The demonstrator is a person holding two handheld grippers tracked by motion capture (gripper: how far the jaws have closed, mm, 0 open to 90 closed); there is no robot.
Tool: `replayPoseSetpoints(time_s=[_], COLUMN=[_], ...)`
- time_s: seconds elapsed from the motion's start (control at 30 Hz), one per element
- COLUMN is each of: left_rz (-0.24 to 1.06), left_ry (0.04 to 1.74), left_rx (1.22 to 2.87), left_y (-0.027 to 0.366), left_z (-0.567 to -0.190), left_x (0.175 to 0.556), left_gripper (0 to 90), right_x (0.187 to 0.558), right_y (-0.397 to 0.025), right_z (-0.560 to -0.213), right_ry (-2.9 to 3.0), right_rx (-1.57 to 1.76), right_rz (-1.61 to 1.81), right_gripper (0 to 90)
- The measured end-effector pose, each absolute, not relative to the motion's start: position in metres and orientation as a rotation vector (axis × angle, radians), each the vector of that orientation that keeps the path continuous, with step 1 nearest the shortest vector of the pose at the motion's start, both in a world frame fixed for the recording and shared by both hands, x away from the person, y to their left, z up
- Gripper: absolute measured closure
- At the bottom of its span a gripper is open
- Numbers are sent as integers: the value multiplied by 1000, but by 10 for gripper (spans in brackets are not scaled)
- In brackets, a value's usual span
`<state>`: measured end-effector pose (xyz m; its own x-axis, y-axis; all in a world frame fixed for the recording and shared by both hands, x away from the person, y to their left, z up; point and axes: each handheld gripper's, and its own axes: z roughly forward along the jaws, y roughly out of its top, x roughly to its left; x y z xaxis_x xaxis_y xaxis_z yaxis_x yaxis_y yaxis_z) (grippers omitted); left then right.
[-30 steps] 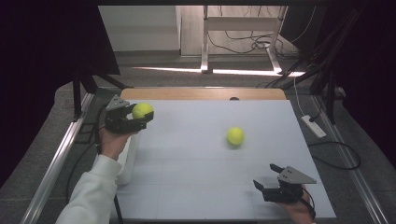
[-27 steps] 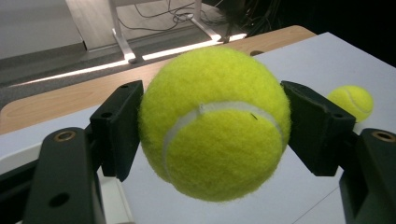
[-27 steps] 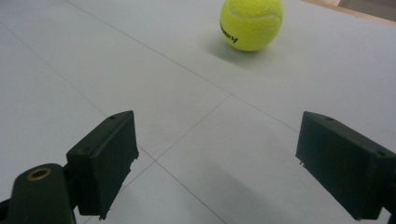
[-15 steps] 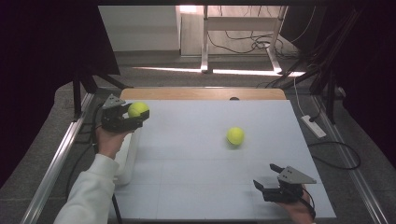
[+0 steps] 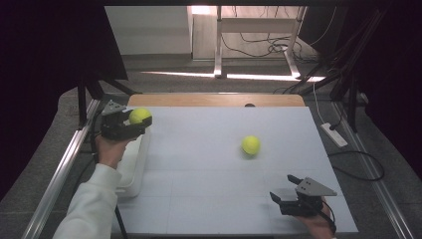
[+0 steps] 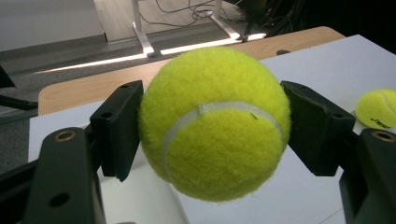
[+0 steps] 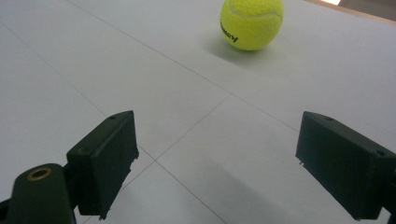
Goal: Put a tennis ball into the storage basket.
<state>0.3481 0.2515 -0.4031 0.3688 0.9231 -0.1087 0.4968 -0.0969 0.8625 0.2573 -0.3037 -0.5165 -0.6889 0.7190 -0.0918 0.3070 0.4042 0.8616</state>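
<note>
Gripping the tennis ball (image 6: 212, 123) across its middle, the left gripper's (image 5: 130, 124) fingers hold a light, springy, fuzzy sphere; the right gripper's (image 5: 286, 191) fingers stand wide.

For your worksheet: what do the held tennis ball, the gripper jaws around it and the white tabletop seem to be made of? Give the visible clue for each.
Held tennis ball: fuzzy yellow-green felt with a pale, smooth seam, probably rubber.
Jaws of the left gripper: matte black, likely moulded plastic, with blocky edges and screw holes.
White tabletop: smooth matte panels, seemingly laminate or board, with thin joint lines; a bare wooden strip runs along its far edge.
</note>
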Motion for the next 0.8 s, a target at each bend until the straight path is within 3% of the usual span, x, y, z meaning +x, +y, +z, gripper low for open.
replayPoseSetpoints(time_s=[0.8], left_rz=[633], left_ry=[1336], left_rx=[1709], left_y=[283], left_z=[-404], left_x=[345], left_gripper=[267], right_x=[258], right_y=[-304], right_z=[-517], right_ry=[2208], right_rx=[878], right_rz=[1214], right_gripper=[123])
